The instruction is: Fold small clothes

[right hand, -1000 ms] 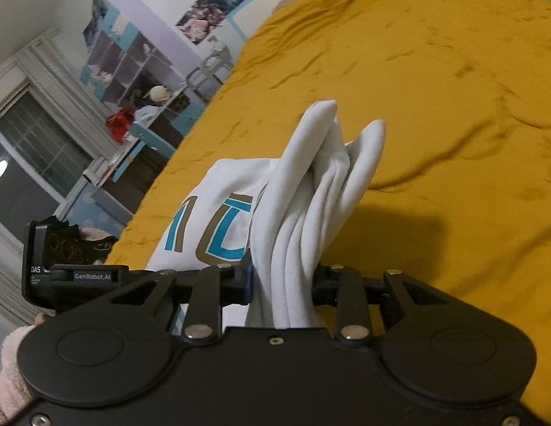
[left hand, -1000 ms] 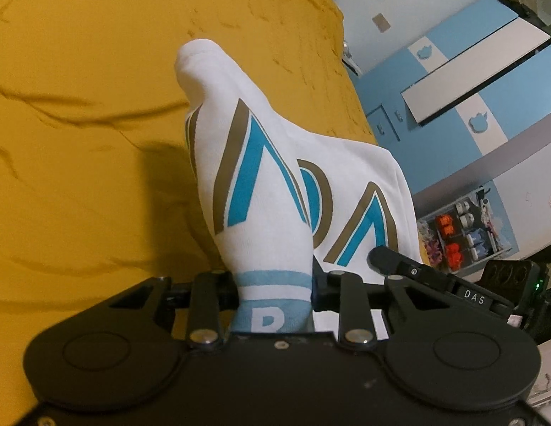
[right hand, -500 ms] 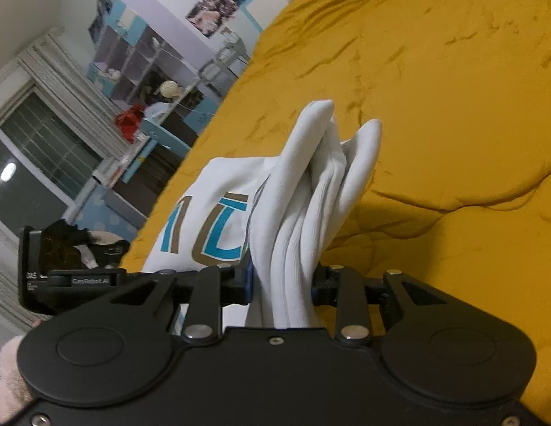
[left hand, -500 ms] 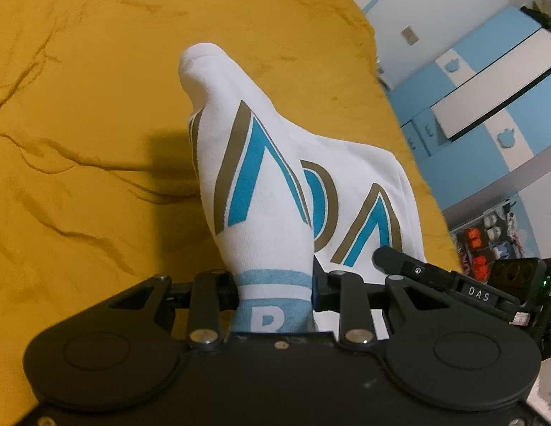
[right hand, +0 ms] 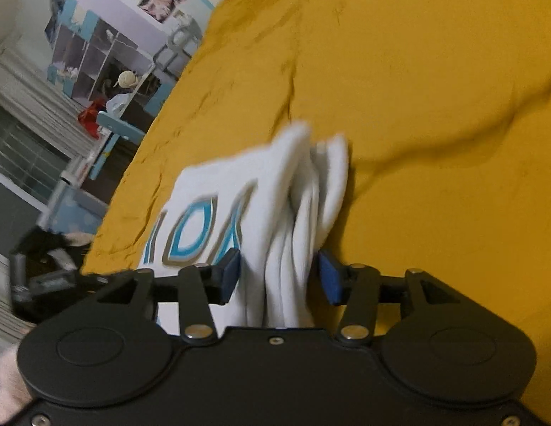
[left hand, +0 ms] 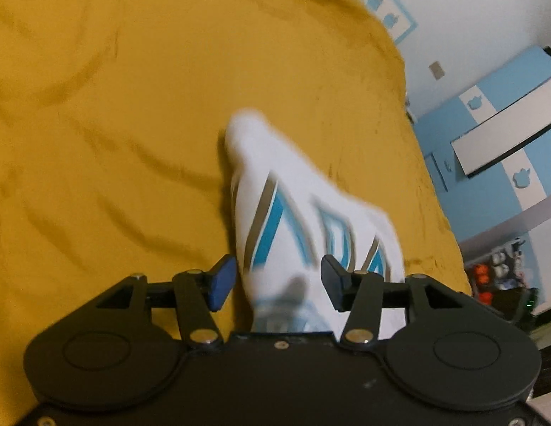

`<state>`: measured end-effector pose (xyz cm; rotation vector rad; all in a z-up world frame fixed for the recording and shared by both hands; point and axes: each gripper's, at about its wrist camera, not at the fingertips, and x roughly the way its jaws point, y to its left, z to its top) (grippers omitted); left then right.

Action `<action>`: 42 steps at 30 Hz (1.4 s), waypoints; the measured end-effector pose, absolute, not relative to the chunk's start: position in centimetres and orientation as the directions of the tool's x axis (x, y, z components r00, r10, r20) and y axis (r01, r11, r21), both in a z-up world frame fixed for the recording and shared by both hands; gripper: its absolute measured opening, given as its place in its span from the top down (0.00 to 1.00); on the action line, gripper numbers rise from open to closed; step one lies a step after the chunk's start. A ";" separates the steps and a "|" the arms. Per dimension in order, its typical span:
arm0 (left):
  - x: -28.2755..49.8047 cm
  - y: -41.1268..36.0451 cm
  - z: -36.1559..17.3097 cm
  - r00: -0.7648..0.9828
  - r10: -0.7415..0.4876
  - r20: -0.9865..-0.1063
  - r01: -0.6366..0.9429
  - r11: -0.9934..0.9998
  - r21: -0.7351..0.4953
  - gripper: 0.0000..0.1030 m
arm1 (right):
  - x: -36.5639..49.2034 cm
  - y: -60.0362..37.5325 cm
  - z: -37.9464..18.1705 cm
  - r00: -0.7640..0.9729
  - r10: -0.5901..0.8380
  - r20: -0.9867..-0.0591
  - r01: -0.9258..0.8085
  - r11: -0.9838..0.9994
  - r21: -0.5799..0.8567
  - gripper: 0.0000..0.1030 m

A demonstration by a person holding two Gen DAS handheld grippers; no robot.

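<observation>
Mustard-yellow bedspread (left hand: 115,124) fills the left wrist view, creased, and on it near its right edge lies one white garment (left hand: 275,191) printed with blue and tan letters, blurred by motion. The left gripper (left hand: 277,280) has just been opening: its two blue pads (left hand: 220,284) stand spread, the garment's striped hem between them but no longer pressed. One blue-and-white wardrobe (left hand: 502,135) stands beyond the bed. In the right wrist view the same garment (right hand: 293,191) bunches in white folds over the bedspread (right hand: 417,88) near its left edge; the right gripper (right hand: 279,277) has likewise been opening, its two pads (right hand: 327,280) apart with the folds loose between them. One shelf unit (right hand: 94,53) stands by the wall.
</observation>
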<state>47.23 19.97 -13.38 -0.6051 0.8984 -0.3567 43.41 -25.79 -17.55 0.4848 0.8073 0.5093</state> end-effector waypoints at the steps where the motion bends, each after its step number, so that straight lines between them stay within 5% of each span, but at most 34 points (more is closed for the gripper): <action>1: 47.3 19.8 -12.4 0.601 -0.522 -0.605 0.066 0.787 -0.614 0.45 | 43.4 -25.7 -16.6 0.613 0.591 -0.525 -0.256 0.777 0.575 0.52; 5: 49.1 17.2 -10.5 0.686 -0.449 -0.573 0.116 0.845 -0.522 0.41 | 44.0 -22.8 -13.1 0.714 0.541 -0.445 -0.326 0.819 0.472 0.52; 8: 51.1 14.8 -11.6 0.670 -0.418 -0.613 0.109 0.873 -0.476 0.43 | 45.2 -18.7 -12.8 0.759 0.426 -0.493 -0.299 0.900 0.318 0.56; 14: 53.3 13.4 -15.6 0.606 -0.378 -0.700 0.056 0.898 -0.437 0.47 | 47.9 -15.2 -16.1 0.714 0.346 -0.609 -0.223 0.936 0.270 0.67; 22: 53.5 15.4 -18.0 0.580 -0.422 -0.696 0.009 0.858 -0.513 0.48 | 49.1 -16.3 -18.8 0.673 0.306 -0.674 -0.152 0.948 0.279 0.79; 25: 53.0 14.9 -16.4 0.595 -0.410 -0.691 0.001 0.860 -0.510 0.51 | 48.4 -16.1 -18.0 0.678 0.309 -0.667 -0.172 0.949 0.264 0.77; 29: 48.9 14.7 -12.9 0.645 -0.367 -0.670 0.033 0.890 -0.456 0.46 | 45.4 -16.3 -14.7 0.691 0.356 -0.629 -0.226 0.933 0.280 0.57; 34: 40.8 13.4 -10.4 0.691 -0.373 -0.619 0.113 0.902 -0.417 0.26 | 38.5 -16.7 -11.8 0.726 0.359 -0.586 -0.289 0.933 0.213 0.51; 42: 34.4 10.6 -11.7 0.666 -0.391 -0.636 0.129 0.899 -0.418 0.27 | 31.9 -17.9 -13.6 0.710 0.337 -0.619 -0.250 0.941 0.226 0.47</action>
